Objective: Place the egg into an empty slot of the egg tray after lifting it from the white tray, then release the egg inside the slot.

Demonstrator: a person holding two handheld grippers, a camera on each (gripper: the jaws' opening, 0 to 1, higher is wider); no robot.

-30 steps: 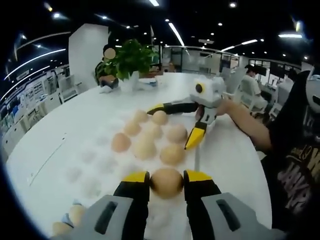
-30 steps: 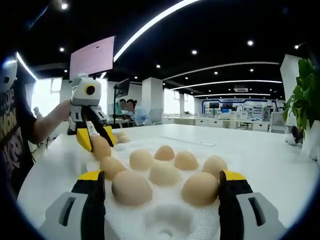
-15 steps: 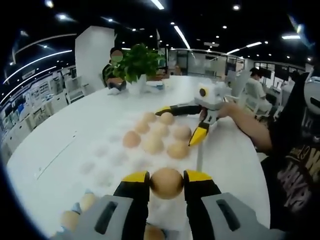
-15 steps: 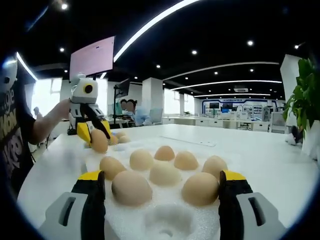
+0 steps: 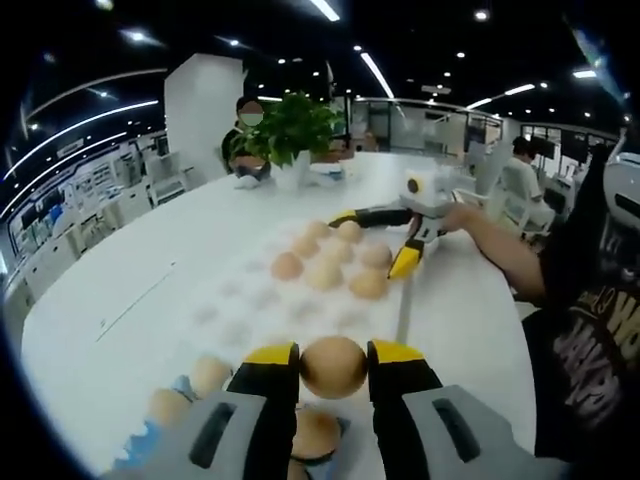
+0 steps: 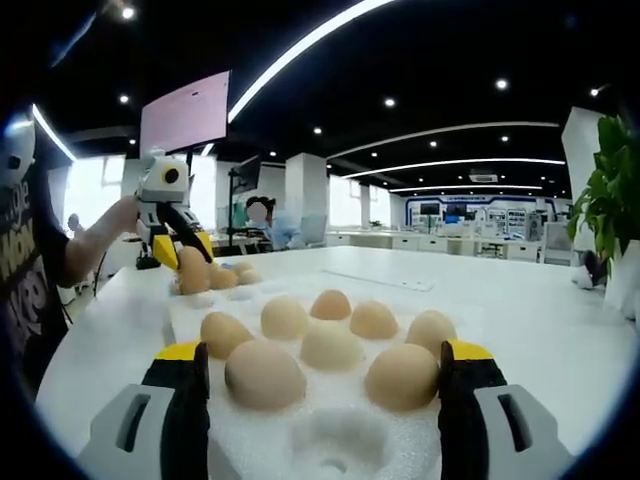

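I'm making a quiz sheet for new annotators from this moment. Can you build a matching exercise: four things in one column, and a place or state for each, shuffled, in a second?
Things:
1. left gripper
2. right gripper
3. potted plant
4. egg tray

States:
A. jaws spread wide, low over the tray
B. white foam, several slots filled
C. shut on an egg
D. far end of the table

Pairs: 1-C, 2-A, 3-D, 4-B
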